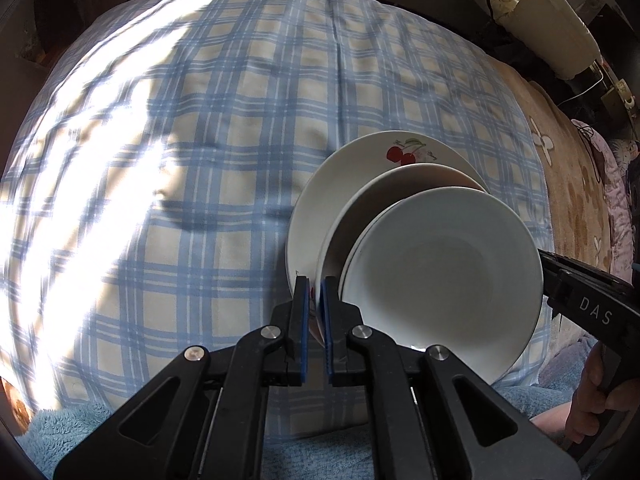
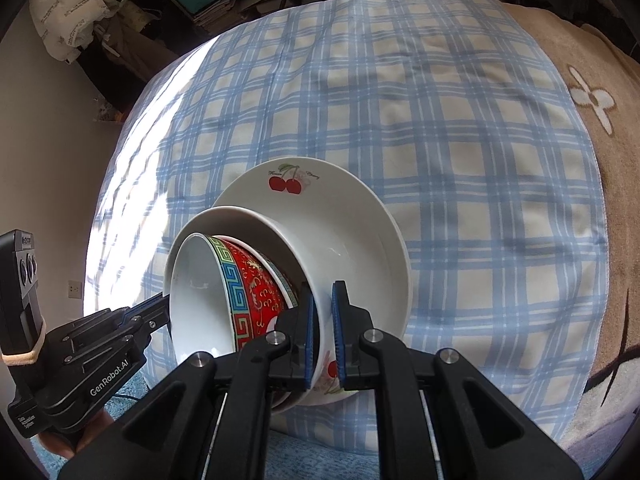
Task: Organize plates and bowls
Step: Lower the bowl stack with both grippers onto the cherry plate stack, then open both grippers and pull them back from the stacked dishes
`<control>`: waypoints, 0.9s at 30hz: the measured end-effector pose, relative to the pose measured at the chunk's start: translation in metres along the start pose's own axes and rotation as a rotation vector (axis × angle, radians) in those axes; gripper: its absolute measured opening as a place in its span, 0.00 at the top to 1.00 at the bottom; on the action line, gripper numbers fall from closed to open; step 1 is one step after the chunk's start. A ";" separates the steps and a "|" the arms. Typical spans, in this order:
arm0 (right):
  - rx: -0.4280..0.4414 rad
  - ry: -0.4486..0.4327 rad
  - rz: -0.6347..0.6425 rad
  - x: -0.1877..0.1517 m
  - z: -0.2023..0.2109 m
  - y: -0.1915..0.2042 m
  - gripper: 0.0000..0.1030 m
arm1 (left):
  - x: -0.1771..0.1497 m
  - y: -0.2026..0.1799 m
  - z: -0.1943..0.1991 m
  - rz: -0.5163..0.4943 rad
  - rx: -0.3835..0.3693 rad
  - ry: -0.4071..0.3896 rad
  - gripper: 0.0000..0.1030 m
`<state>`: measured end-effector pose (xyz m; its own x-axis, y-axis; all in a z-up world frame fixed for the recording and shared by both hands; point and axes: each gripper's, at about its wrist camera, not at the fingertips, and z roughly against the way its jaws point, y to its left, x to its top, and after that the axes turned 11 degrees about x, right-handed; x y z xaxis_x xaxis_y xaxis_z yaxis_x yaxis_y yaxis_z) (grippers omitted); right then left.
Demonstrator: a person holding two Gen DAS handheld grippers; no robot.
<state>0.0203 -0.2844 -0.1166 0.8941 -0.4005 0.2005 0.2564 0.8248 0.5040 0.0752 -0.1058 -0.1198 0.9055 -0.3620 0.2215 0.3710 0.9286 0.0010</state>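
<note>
A stack of dishes is held tilted above the blue plaid cloth (image 1: pixel 200 140). The largest is a white cherry-print plate (image 1: pixel 360 160), also in the right wrist view (image 2: pixel 320 208). A plain white plate (image 1: pixel 400 184) sits in it, and a white bowl (image 1: pixel 440 264) with a red patterned outside (image 2: pixel 256 280) nests on top. My left gripper (image 1: pixel 315 304) is shut on the rim of the cherry plate at one side. My right gripper (image 2: pixel 323 312) is shut on the same plate's rim at the other side.
The plaid cloth (image 2: pixel 440 120) covers a bed with a tan flower-print blanket (image 2: pixel 592 100) on the right. A light blue fuzzy towel (image 1: pixel 80 424) lies at the near edge. Cluttered shelves and bags (image 2: pixel 100 8) stand beyond the bed.
</note>
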 end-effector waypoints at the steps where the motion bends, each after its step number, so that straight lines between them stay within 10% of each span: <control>1: -0.004 0.003 0.004 0.000 0.000 0.000 0.88 | 0.000 0.000 0.002 -0.007 0.006 -0.010 0.93; 10: 0.047 -0.085 0.025 0.002 0.025 0.005 0.82 | 0.001 0.004 0.033 -0.027 0.064 -0.135 0.86; 15: 0.032 -0.133 0.089 -0.008 0.039 0.021 0.48 | -0.010 0.012 0.045 -0.011 0.115 -0.168 0.79; 27: 0.022 -0.391 0.293 -0.036 0.098 0.066 0.04 | -0.046 0.031 0.116 -0.012 0.305 -0.422 0.21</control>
<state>-0.0313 -0.2545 -0.0081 0.7214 -0.2765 0.6349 0.0031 0.9181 0.3962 0.0208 -0.0511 -0.0173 0.7161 -0.3666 0.5940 0.2469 0.9290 0.2757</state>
